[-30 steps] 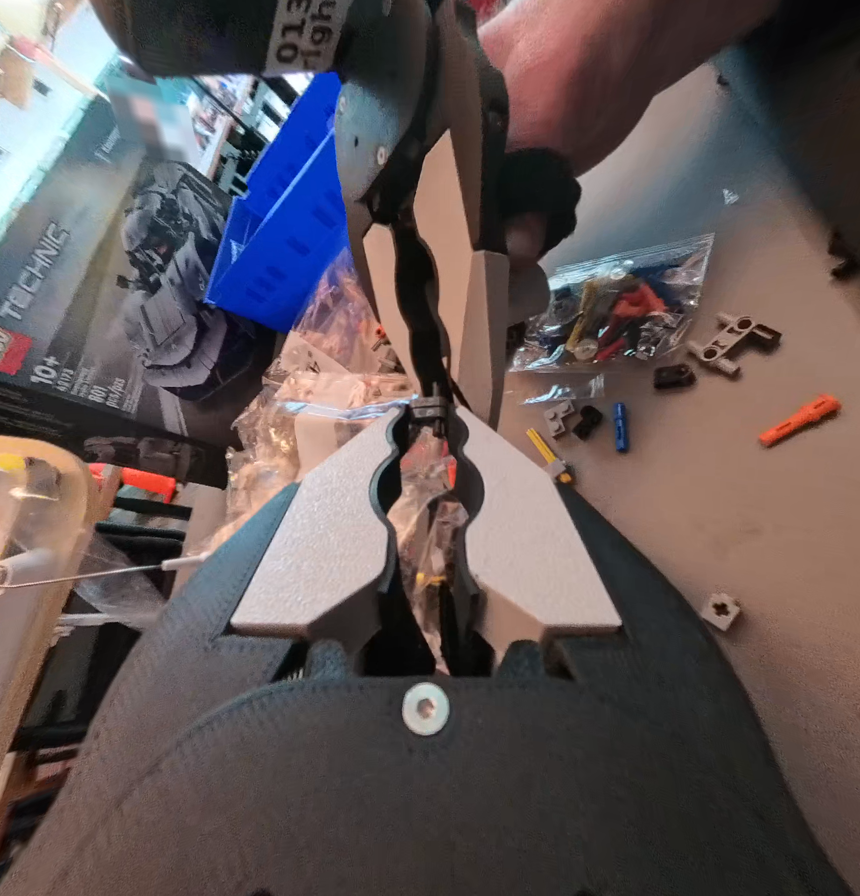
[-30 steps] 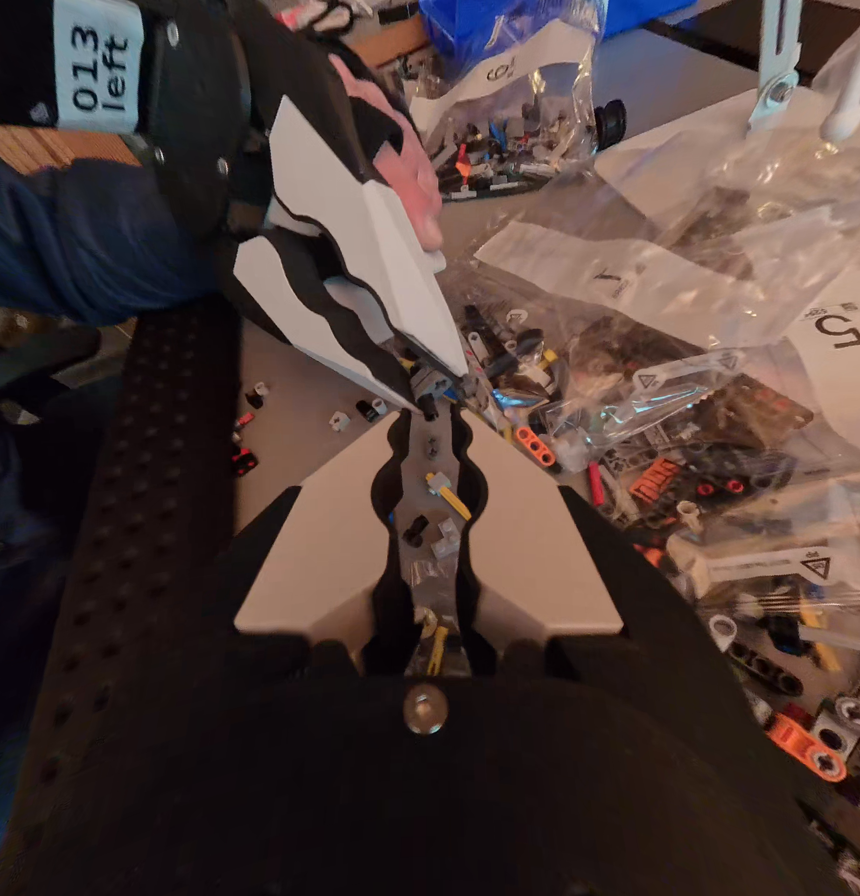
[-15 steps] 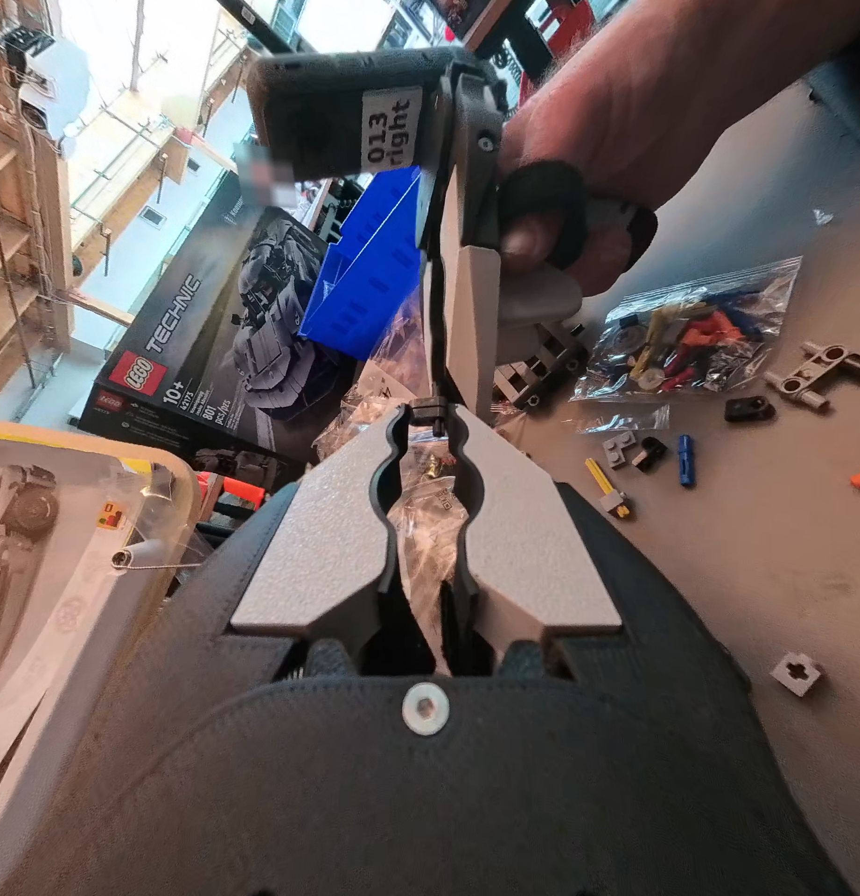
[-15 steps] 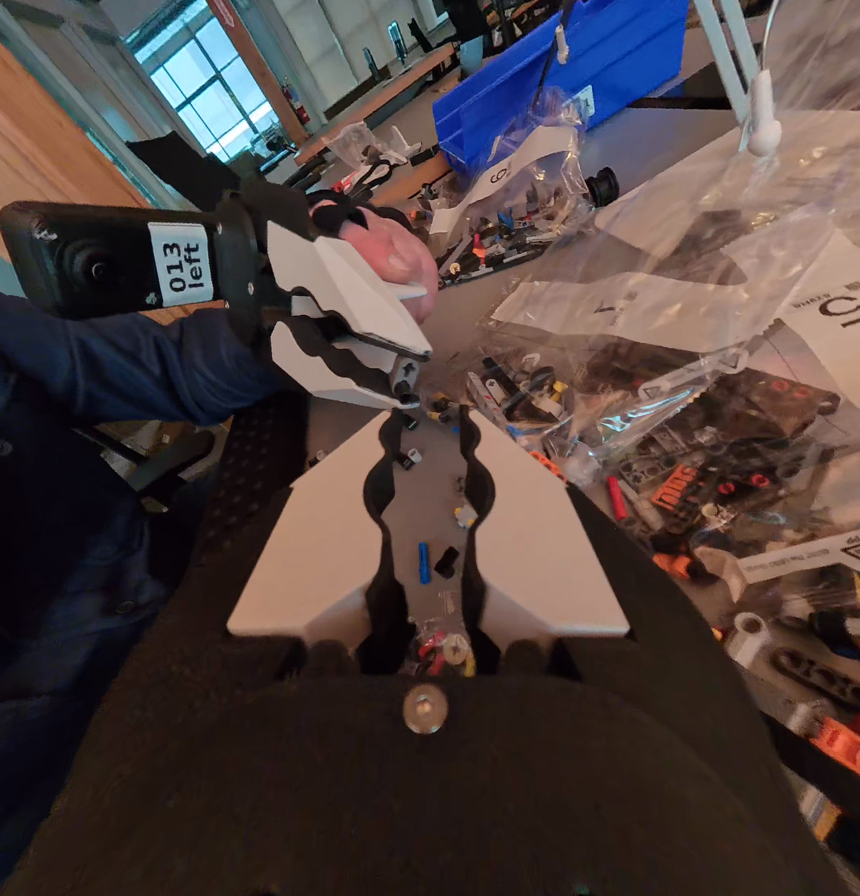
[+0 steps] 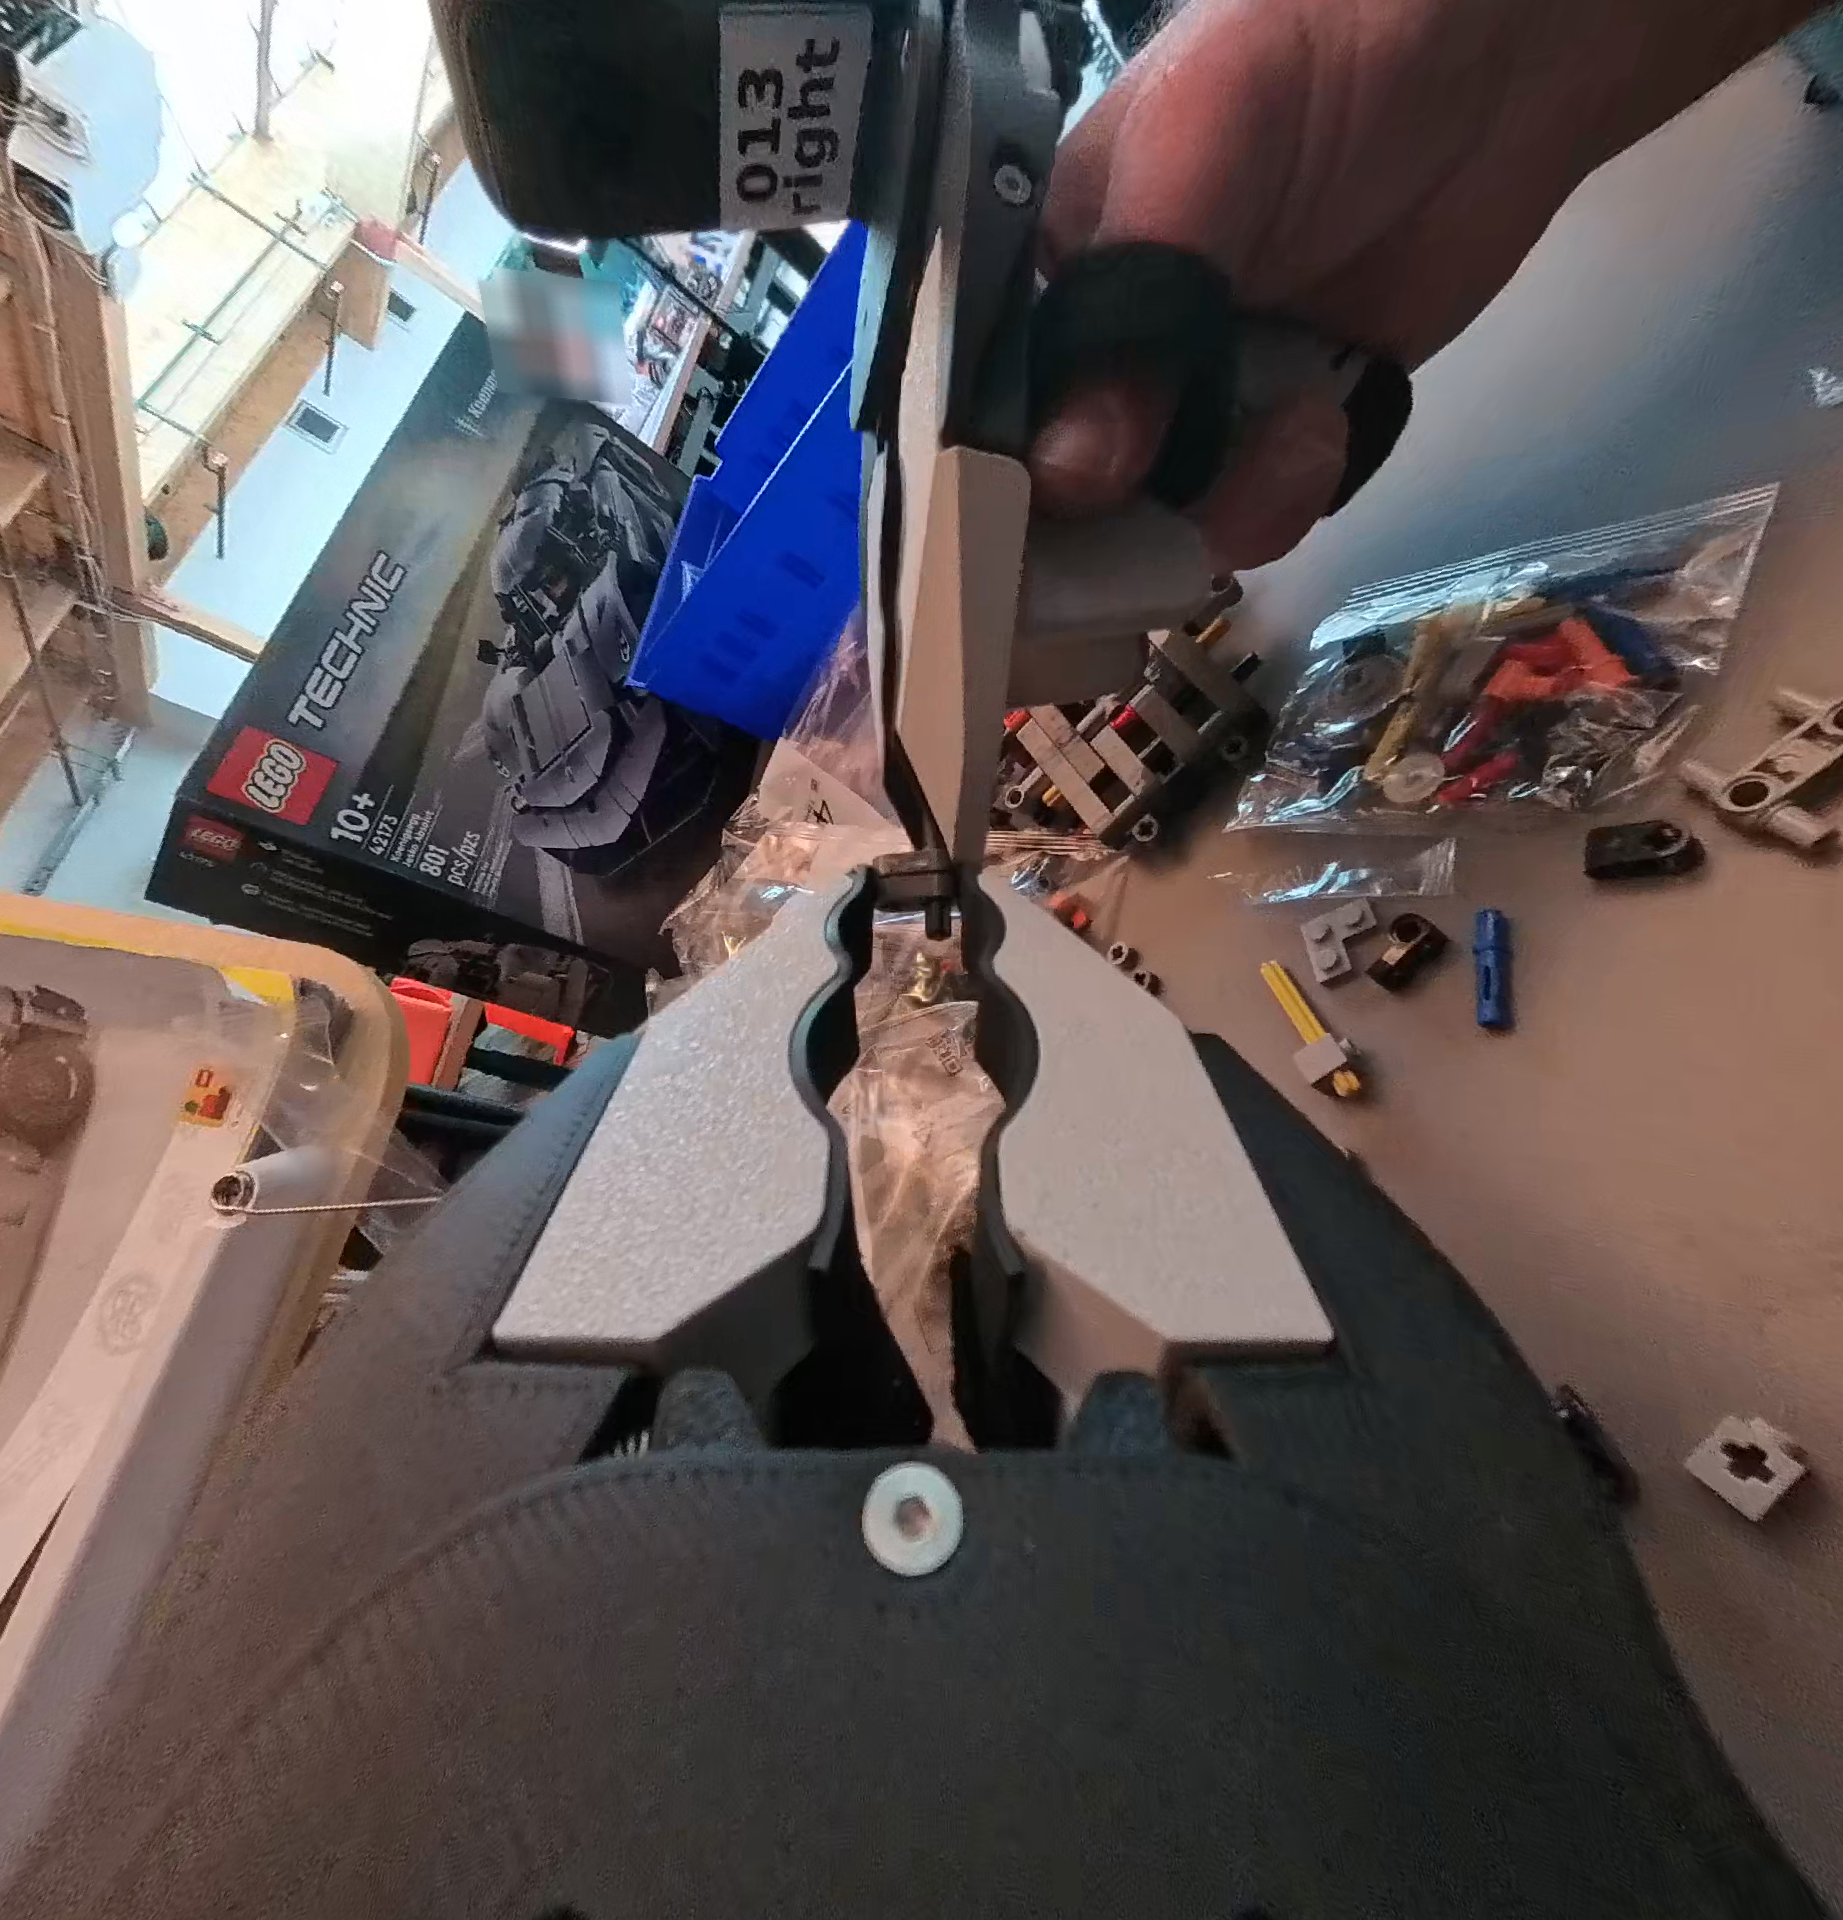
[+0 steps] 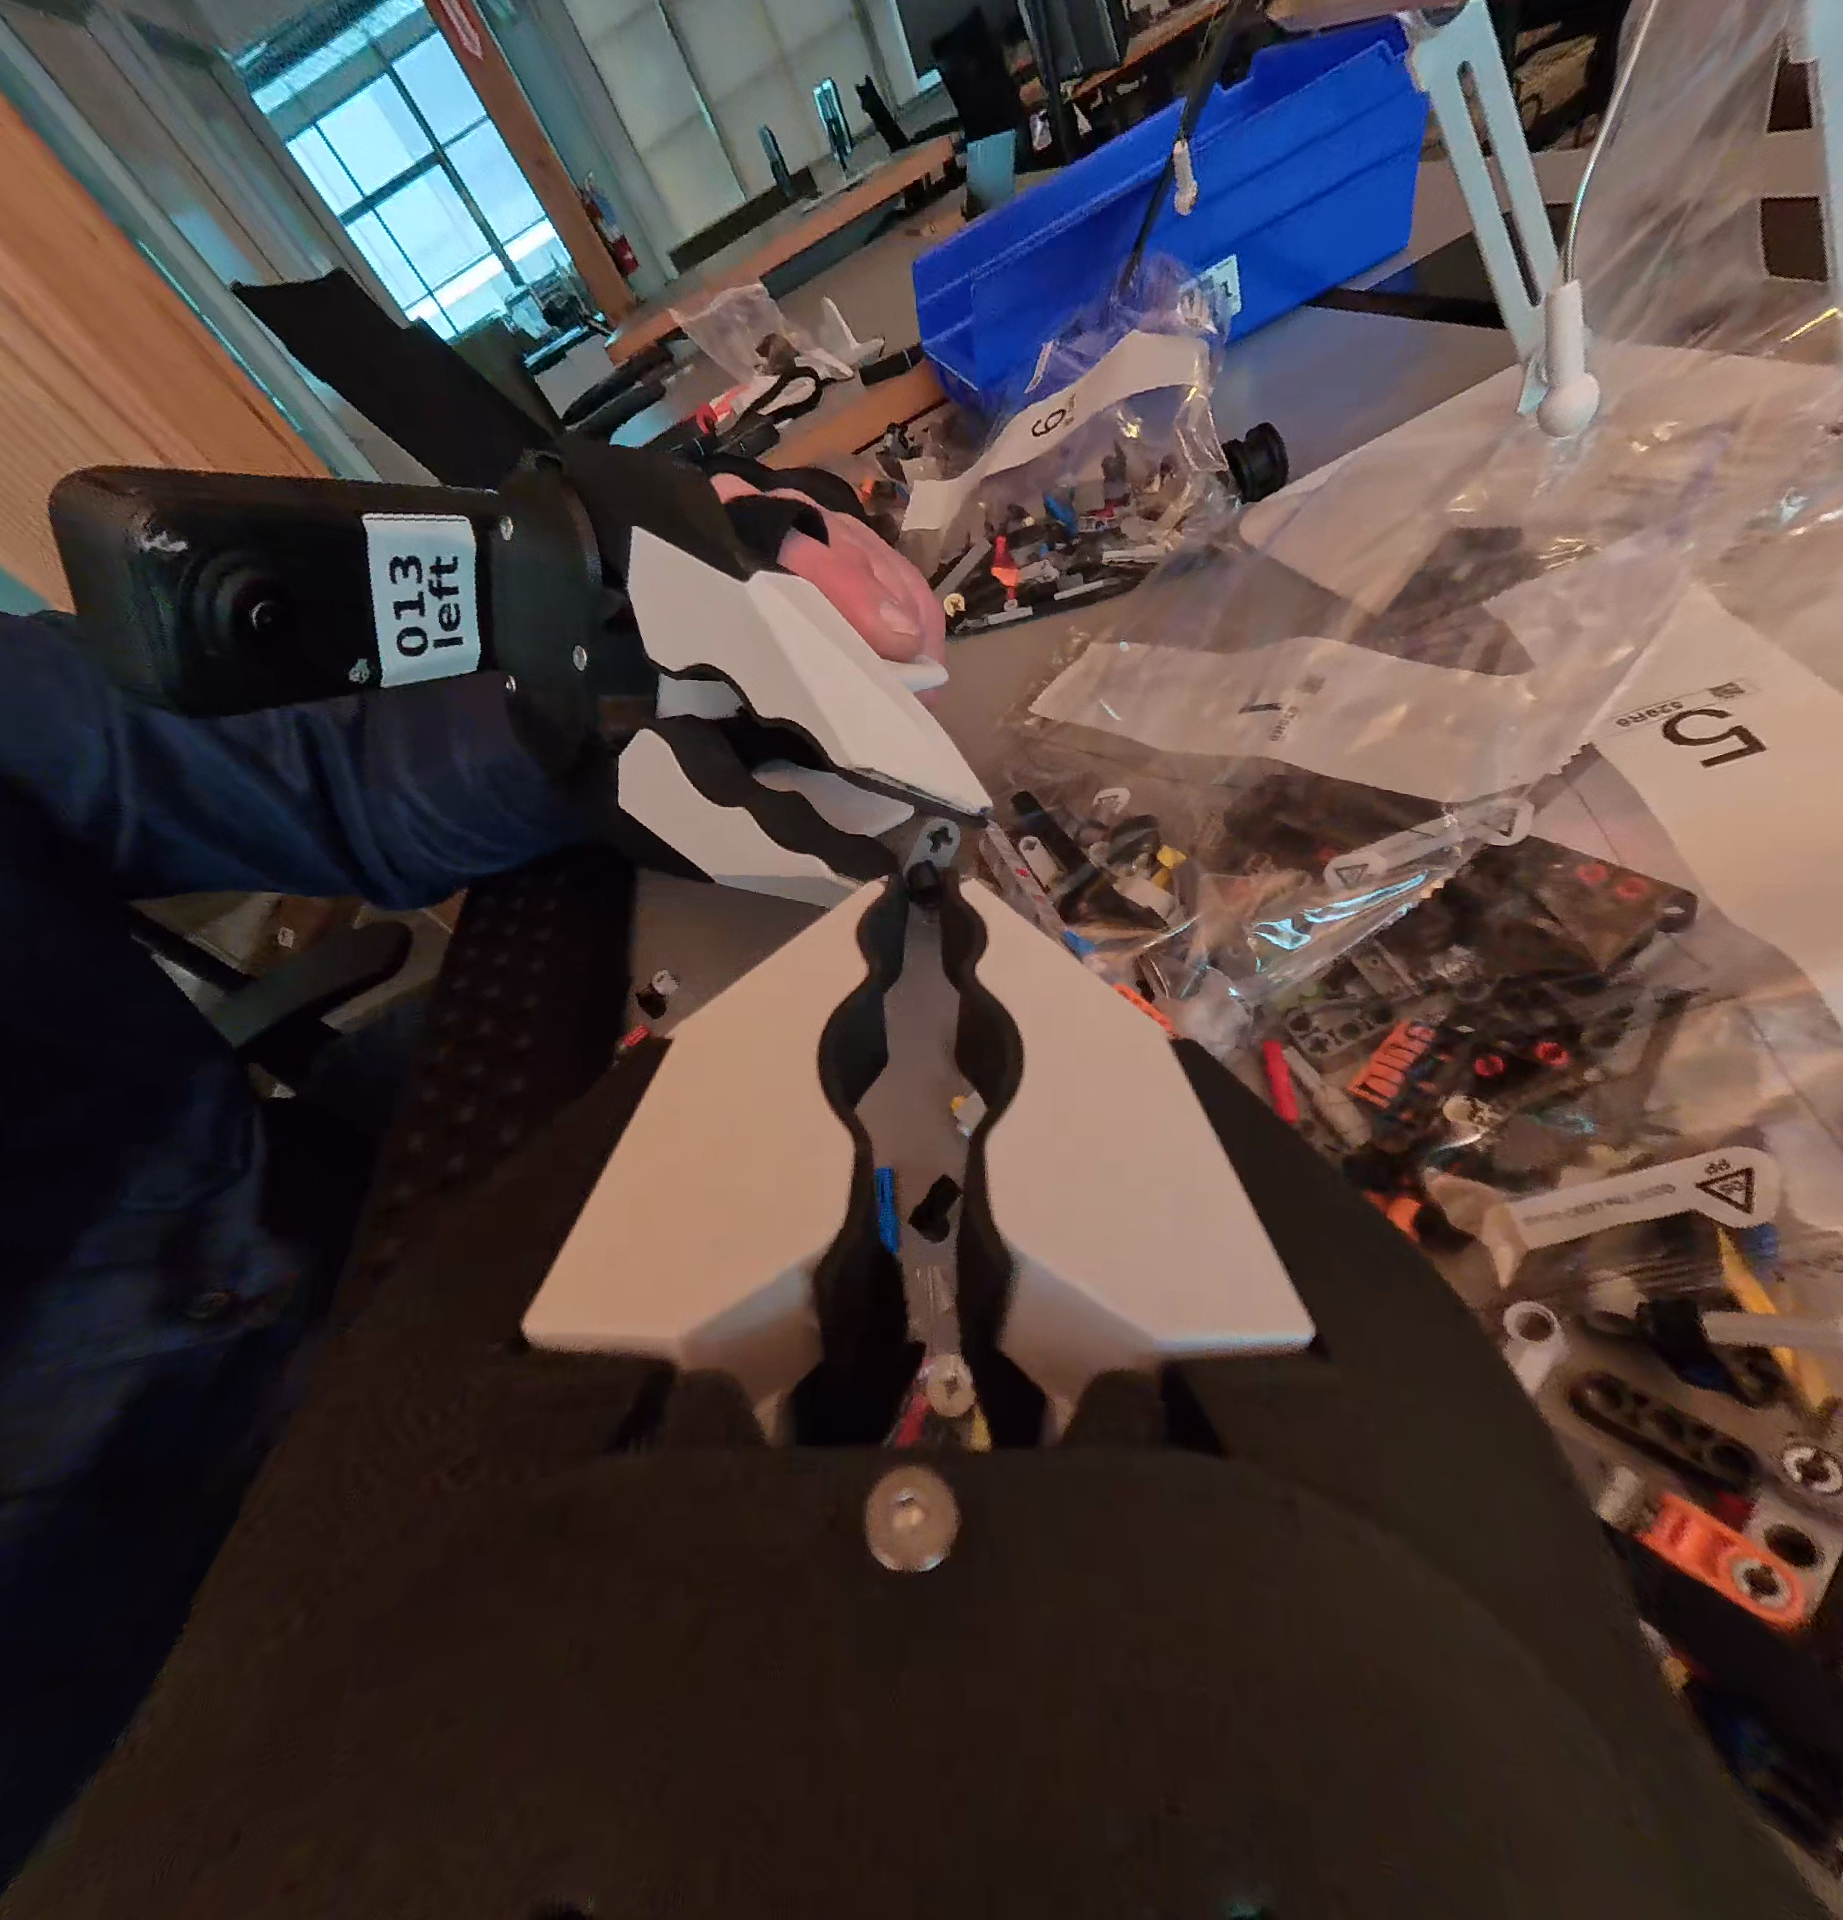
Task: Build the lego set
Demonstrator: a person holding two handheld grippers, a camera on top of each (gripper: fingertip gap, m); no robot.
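Grey and cluttered, the desk (image 5: pixel 1519 1247) sits in a bright open workroom with tall windows. In the left wrist view, going from left to right, come a clear tub (image 5: pixel 169 1091), the set's box (image 5: pixel 429 675), a blue bin (image 5: pixel 761 582), unopened bags (image 6: pixel 1416 727) of pieces, a partly built grey block (image 5: pixel 1135 738), a small bag of coloured pieces (image 5: pixel 1499 675) and loose pieces (image 5: pixel 1416 945) scattered near it.

At the middle the left gripper (image 5: pixel 917 883) has its jaws pinched on a small dark connector (image 5: pixel 912 868). The right gripper (image 6: pixel 922 899) meets it tip to tip, jaws nearly together on a black pin (image 6: pixel 925 883) that touches the connector.

The build looks to be at an early stage: one small block stands assembled, most bags look sealed, and the pin looks not yet fully seated, so nearly all the set is left.
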